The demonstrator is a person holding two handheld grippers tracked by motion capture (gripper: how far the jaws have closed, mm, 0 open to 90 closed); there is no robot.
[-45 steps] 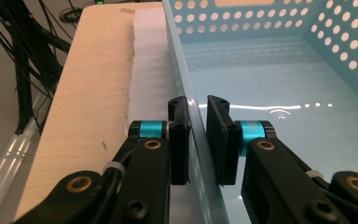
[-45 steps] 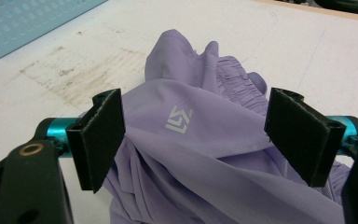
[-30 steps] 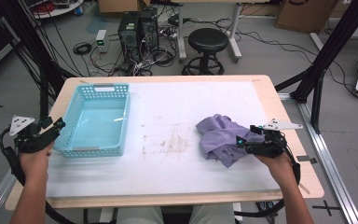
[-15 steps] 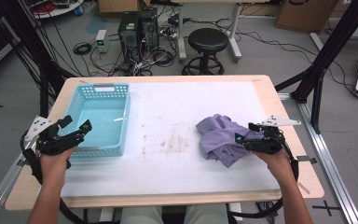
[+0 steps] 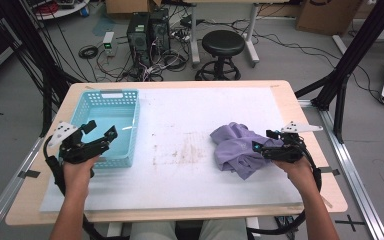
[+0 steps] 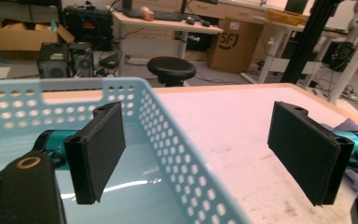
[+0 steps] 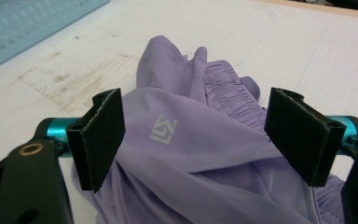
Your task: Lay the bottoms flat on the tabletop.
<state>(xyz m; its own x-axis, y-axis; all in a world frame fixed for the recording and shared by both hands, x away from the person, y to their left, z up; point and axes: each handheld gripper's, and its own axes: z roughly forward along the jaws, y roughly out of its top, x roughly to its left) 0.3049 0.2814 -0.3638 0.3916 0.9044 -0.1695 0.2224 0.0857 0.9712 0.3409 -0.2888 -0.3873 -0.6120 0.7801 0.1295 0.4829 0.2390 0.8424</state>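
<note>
Table [image 5: 180,200]: blue basket [image 5: 111,100] at its left end, purple garment [image 5: 235,150] crumpled right of centre. My left gripper [image 5: 101,131] has just opened wide, straddling basket's near-right rim, nothing pinched. My right gripper [image 5: 256,148] spread over garment's right edge, cloth between pads [image 7: 100,135], not squeezed.

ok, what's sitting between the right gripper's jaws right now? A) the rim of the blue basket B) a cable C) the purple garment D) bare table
C: in the right gripper view the right gripper has its jaws spread wide on either side of the crumpled purple garment, with the printed logo lying between them; the pads are not pressing on the cloth.
</note>
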